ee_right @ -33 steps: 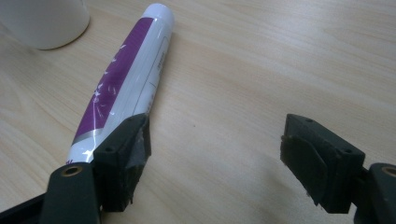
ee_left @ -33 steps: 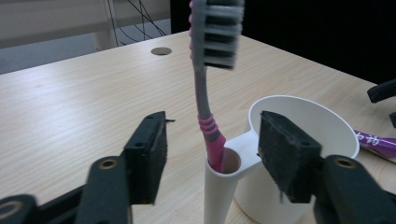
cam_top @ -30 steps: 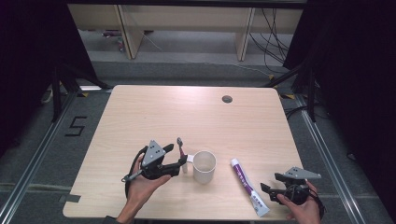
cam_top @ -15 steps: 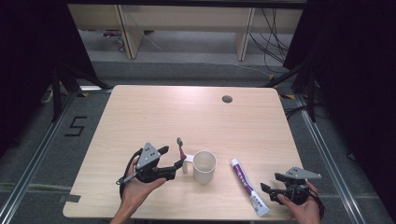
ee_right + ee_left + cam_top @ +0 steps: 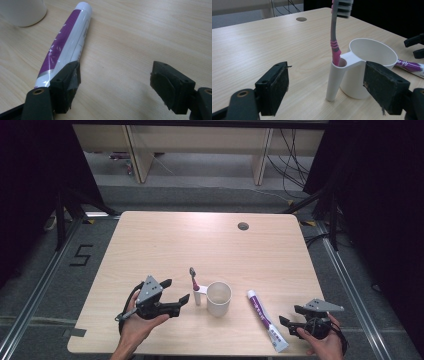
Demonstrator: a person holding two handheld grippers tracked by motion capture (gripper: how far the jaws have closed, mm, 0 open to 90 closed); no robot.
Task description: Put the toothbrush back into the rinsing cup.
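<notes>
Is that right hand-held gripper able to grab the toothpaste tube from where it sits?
Probably yes: the right hand-held gripper is open, the toothpaste tube lies just beside one jaw, and nothing lies between them.

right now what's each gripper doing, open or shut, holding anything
Left gripper: open, holding nothing, jaws apart just short of the toothbrush standing in the cup.
Right gripper: open, holding nothing, beside the toothpaste tube.
</notes>
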